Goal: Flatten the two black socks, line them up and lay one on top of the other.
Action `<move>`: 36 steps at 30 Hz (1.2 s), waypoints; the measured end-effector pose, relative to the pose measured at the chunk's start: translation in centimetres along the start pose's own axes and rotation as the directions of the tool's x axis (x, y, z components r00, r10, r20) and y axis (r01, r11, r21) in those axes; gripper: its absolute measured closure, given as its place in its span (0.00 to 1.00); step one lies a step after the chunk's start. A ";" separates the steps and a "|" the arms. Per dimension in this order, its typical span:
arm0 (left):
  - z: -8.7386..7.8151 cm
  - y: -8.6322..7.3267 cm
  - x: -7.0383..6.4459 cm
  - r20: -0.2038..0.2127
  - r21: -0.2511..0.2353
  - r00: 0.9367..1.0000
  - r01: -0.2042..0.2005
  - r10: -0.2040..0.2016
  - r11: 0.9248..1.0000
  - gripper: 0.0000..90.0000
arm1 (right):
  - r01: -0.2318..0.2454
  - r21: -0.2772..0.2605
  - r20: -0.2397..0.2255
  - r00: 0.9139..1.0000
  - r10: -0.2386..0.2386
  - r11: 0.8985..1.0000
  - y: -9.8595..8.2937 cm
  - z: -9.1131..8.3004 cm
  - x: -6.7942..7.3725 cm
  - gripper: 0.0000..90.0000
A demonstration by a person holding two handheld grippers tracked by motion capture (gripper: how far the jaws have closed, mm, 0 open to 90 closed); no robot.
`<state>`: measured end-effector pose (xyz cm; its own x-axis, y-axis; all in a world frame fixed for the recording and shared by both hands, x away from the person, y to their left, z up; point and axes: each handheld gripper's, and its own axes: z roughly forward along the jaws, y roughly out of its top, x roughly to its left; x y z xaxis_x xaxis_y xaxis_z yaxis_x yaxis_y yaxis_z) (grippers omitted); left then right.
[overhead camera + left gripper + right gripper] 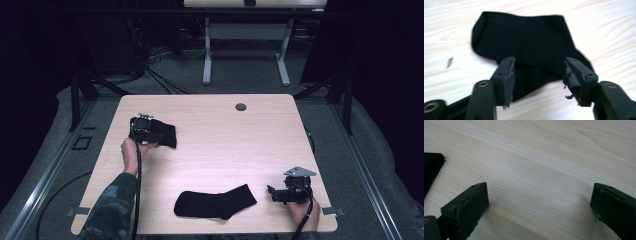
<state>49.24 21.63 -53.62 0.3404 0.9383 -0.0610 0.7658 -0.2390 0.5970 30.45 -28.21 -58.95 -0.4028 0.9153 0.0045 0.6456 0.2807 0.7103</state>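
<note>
Two black socks on light wood worktop [215,130], well apart. Folded sock [166,134] at left-middle, doubled over itself, rumpled, lying flat just ahead of left claw [150,131]. Flat sock [215,204] near front edge, laid out in L-shape, heel bend visible, one end toward the right.

Light wooden table [210,145] with pale grain, round dark grommet [241,107] near its far edge. Grey carpeted floor [240,75] beyond, strewn with black cables [160,75] at the far left. White-legged desk frame [245,45] standing farther back. Metal rails [45,170] running along both sides of the table, black stands [80,90] near its far corners
</note>
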 end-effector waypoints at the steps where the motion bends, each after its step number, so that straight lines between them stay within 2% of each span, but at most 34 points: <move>1: 0.4 0.2 -0.1 -0.011 0.009 1.000 0.003 -0.003 1.000 0.44 | 0.000 0.000 0.000 1.000 0.000 1.000 0.0 0.0 0.0 0.01; 2: 1.1 0.2 0.0 -0.028 0.023 1.000 -0.008 0.008 1.000 0.43 | 0.000 0.000 0.000 1.000 0.000 1.000 0.0 0.0 0.0 0.01; 4: 2.4 0.0 0.1 -0.023 0.070 1.000 0.003 -0.001 0.998 0.43 | 0.001 0.000 0.000 1.000 -0.001 1.000 0.0 0.0 0.0 0.01; 5: 3.0 -0.2 0.2 -0.013 0.076 1.000 0.019 -0.018 0.997 0.43 | 0.001 -0.001 0.000 1.000 -0.001 1.000 0.0 0.0 0.0 0.01; 6: 3.0 -0.3 0.2 -0.011 0.054 1.000 0.029 -0.028 0.998 0.43 | 0.000 0.000 0.000 1.000 0.000 1.000 0.0 0.0 0.0 0.01; 7: 3.0 -0.3 0.3 -0.011 0.047 1.000 0.024 -0.024 0.999 0.47 | 0.000 0.001 -0.001 1.000 0.000 1.000 0.0 0.0 0.0 0.01; 10: 2.9 -0.4 0.4 0.002 0.046 1.000 0.026 -0.026 0.999 0.68 | 0.001 0.000 -0.001 1.000 -0.001 1.000 0.0 0.0 0.0 0.01; 11: 2.9 -0.5 0.6 0.007 0.039 0.999 0.038 -0.038 0.999 0.77 | 0.000 0.000 -0.002 1.000 0.000 1.000 0.0 0.0 0.0 0.01; 13: 2.9 -0.7 1.0 0.021 0.030 0.998 0.060 -0.061 0.998 0.87 | 0.000 0.001 -0.001 1.000 0.000 1.000 0.0 0.0 0.0 0.01; 15: 2.8 -0.7 1.1 0.025 0.032 0.998 0.060 -0.061 0.998 0.89 | 0.004 0.003 -0.002 1.000 -0.004 1.000 0.0 0.0 0.0 0.01; 18: 2.8 -0.6 0.8 0.004 0.034 0.999 0.036 -0.036 0.999 0.90 | 0.004 0.003 -0.002 1.000 -0.004 1.000 0.0 0.0 -0.1 0.02; 21: 2.5 -0.4 0.7 0.002 0.038 1.000 0.025 -0.025 0.999 0.91 | 0.004 0.004 -0.002 1.000 -0.004 1.000 0.0 0.0 -0.1 0.02; 23: 1.9 -0.3 0.5 0.011 0.025 1.000 0.018 -0.018 1.000 0.91 | 0.004 0.003 -0.002 1.000 -0.004 1.000 0.0 0.0 -0.1 0.02; 26: 0.2 -0.1 0.0 0.002 -0.015 1.000 -0.024 0.024 1.000 0.91 | 0.004 0.002 -0.001 1.000 -0.004 1.000 0.0 0.0 -0.1 0.02; 28: -0.9 0.1 -0.3 -0.005 -0.047 0.999 -0.047 0.047 0.998 0.91 | 0.004 0.003 -0.001 1.000 -0.004 1.000 0.0 0.0 -0.1 0.02; 30: -2.3 0.2 -0.7 0.008 -0.068 0.998 -0.069 0.070 0.995 0.91 | 0.005 0.004 -0.002 1.000 -0.005 1.000 0.0 -0.1 -0.1 0.02; 33: -4.4 0.4 -1.8 0.024 -0.108 0.993 -0.111 0.114 0.988 0.91 | 0.003 0.003 -0.001 1.000 -0.003 1.000 0.0 0.0 -0.1 0.02; 35: -5.9 0.3 -3.2 0.030 -0.138 0.987 -0.150 0.155 0.979 0.91 | 0.004 0.004 -0.002 1.000 -0.004 1.000 0.0 0.0 -0.1 0.02; 36: -6.5 0.2 -3.8 0.046 -0.146 0.984 -0.166 0.175 0.975 0.91 | 0.003 0.003 0.000 1.000 -0.003 1.000 0.0 0.0 -0.1 0.02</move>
<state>44.59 19.64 -48.04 0.4938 0.8695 0.0075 0.6105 -0.3529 0.7090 30.45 -28.27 -58.92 -0.4052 0.9142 0.0026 0.6462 0.2844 0.7082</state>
